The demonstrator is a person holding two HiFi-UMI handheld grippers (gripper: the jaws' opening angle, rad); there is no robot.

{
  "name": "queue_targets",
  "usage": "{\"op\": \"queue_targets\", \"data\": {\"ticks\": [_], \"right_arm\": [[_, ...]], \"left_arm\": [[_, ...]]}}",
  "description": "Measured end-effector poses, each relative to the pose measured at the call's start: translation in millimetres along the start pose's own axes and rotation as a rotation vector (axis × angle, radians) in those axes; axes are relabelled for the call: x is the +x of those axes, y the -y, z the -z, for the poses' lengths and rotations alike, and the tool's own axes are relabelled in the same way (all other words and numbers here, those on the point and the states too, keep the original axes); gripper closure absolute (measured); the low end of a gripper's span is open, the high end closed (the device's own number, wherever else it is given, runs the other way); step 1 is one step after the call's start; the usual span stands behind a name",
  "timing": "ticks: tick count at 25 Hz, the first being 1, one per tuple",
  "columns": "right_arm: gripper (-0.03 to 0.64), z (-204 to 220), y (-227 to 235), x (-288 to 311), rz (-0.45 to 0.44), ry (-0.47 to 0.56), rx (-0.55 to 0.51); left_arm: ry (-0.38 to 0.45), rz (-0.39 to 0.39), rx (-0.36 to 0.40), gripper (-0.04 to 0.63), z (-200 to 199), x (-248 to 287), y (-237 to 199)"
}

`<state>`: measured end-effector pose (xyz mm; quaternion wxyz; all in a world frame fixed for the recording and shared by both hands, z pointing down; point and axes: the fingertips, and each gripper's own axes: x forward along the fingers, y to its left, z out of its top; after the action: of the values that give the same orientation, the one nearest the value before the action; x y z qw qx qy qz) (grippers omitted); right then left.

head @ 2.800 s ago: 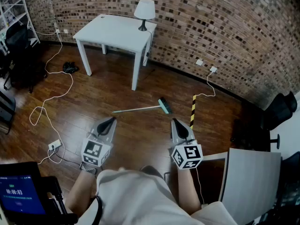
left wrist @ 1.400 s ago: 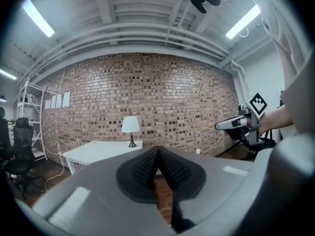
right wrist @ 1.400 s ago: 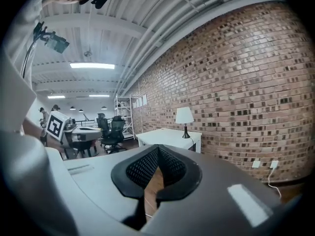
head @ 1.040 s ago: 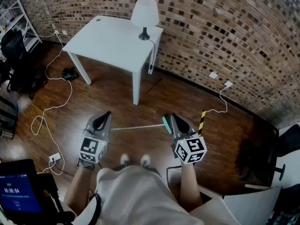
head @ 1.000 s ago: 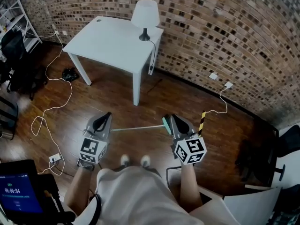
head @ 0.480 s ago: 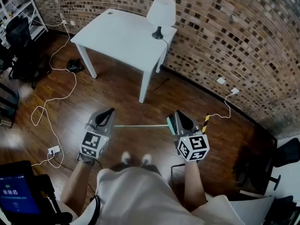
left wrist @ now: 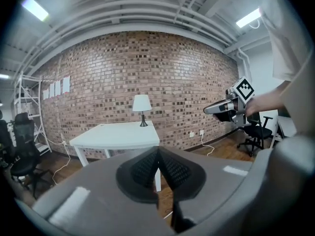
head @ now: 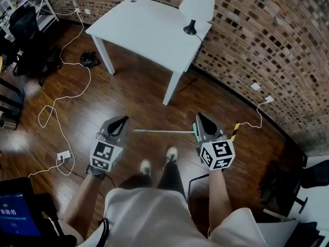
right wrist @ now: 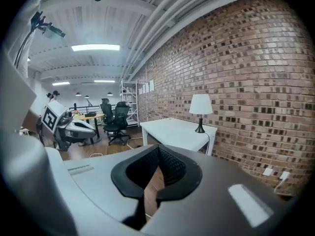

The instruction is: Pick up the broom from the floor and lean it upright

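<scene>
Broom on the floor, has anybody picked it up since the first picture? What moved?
Not yet. The person walked up to the thin-handled teal broom, so the left tool and right tool, both shut and empty, now hang near its two ends. The broom still lies flat on the wooden floor; the white table and white lamp stayed put.

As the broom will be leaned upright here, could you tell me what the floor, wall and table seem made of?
Floor: dark wood or wood-look planks, glossy; plank seams and reflected light show.
Wall: bare brick, rough and matt; mortar joints show.
Table: smooth matt white, perhaps painted wood or laminate; the surface alone cannot settle it.
</scene>
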<state>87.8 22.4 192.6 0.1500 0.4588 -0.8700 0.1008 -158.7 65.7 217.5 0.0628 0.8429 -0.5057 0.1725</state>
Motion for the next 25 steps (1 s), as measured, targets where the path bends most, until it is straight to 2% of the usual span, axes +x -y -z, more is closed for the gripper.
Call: {"op": "queue_targets", "data": {"ticks": [4, 10, 18, 22, 25], "right_arm": [[0.603, 23.7, 6.0, 36.1, -0.041, -0.061, -0.016], [0.601, 84.5, 19.6, 105.3, -0.125, -0.175, -0.049], [0.578, 217.5, 23.8, 213.4, -0.272, -0.361, -0.116], [0.561, 284.5, 10.0, 257.7, -0.357, -0.432, -0.167], [0.552, 345.6, -3.5, 284.5, -0.418, -0.479, -0.218]], "left_arm": [[-0.05, -0.021, -0.02, 0.595, 21.4, 16.2, -9.3], [-0.108, -0.056, -0.055, 0.595, 60.6, 57.5, -19.7], [-0.193, -0.159, -0.164, 0.595, 160.0, 112.0, -36.4], [-0.22, -0.218, -0.24, 0.595, 218.5, 138.1, -45.6], [-0.235, -0.229, -0.274, 0.595, 264.3, 158.6, -46.0]]}}
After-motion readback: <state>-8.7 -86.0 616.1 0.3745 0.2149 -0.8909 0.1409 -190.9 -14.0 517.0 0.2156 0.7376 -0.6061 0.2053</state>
